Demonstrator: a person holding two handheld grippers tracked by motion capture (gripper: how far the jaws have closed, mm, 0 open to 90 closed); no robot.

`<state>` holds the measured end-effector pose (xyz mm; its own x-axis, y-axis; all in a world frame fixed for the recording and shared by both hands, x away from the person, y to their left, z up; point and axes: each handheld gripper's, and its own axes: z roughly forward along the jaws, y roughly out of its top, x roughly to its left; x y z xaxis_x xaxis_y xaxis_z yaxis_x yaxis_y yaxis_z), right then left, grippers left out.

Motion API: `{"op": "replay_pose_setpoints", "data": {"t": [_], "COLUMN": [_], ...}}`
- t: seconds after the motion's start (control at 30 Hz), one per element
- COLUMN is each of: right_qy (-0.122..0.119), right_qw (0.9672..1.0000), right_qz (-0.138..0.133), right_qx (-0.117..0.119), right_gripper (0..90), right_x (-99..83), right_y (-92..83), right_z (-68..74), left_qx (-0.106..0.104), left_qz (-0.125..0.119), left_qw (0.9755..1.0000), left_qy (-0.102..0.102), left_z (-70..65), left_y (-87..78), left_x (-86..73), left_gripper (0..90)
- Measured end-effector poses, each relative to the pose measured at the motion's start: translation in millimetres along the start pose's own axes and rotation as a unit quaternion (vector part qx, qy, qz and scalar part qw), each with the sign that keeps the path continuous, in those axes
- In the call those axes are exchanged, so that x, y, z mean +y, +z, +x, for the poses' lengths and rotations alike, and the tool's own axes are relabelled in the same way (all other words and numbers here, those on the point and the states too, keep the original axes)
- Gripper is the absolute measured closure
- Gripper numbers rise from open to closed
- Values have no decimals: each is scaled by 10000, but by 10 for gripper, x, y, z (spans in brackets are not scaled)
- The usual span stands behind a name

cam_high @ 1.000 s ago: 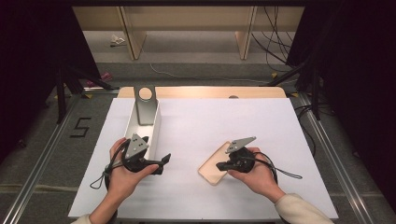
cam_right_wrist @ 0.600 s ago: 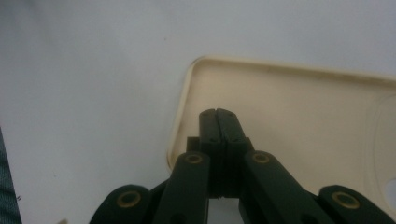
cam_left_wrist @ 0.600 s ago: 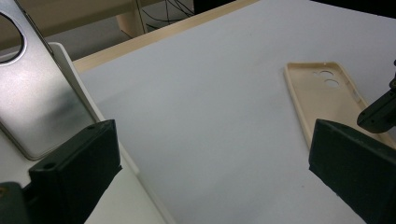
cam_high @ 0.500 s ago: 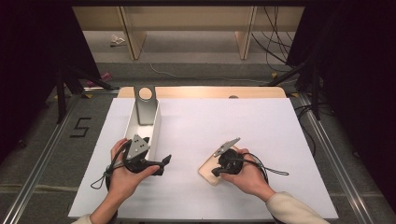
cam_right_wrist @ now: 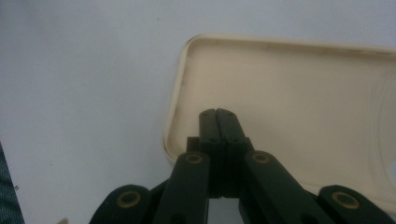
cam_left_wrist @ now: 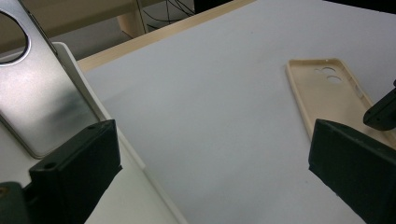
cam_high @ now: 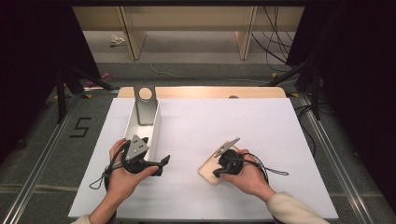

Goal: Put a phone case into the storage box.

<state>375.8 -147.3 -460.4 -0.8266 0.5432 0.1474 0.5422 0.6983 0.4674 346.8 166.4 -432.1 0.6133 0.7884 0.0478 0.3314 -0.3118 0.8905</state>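
A beige phone case (cam_high: 205,167) lies hollow side up on the white table cover, right of centre. My right gripper (cam_high: 216,172) is tipped down over it, held by a hand. Its jaws are shut with nothing between them, and the tips (cam_right_wrist: 218,115) rest over the case's inner floor (cam_right_wrist: 289,93) near one short end. My left gripper (cam_high: 161,166) sits by the white tray (cam_high: 157,127), jaws wide open and empty (cam_left_wrist: 215,158), facing the case (cam_left_wrist: 322,98). A silver phone-back plate with a round hole (cam_high: 145,108) leans in the tray.
The white cover (cam_high: 224,121) spreads over a wooden table whose far edge (cam_high: 201,91) shows. Cables trail from both grippers. Dark stands and floor cables lie beyond the table on both sides. The tray's wall (cam_left_wrist: 112,140) runs just beside the left jaw.
The right gripper has shifted a little left and tipped nose-down onto the case, its grey plate now standing on edge. The left gripper has stayed put.
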Motion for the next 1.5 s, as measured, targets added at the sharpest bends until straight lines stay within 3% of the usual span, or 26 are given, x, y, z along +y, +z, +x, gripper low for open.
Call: {"op": "replay_pose_setpoints", "data": {"t": [0.73,1.13,1.5], "right_qy": [-15,-143,-128], "right_qw": [9990,9959,9945], "right_qz": [449,871,998], "right_qx": [-40,-201,-292], "right_gripper": [900,900,900], "right_x": [-65,-307,-391], "right_y": [-46,-251,-333], "right_z": [-26,-239,-358], "left_qx": [45,44,34], "left_qz": [16,37,49], "left_qw": [10000,10000,10000], "left_qy": [34,42,51], "left_z": [4,2,-2], "left_y": [-31,-26,-19], "left_x": [-27,-32,-37], "left_gripper": [14,15,16]}}
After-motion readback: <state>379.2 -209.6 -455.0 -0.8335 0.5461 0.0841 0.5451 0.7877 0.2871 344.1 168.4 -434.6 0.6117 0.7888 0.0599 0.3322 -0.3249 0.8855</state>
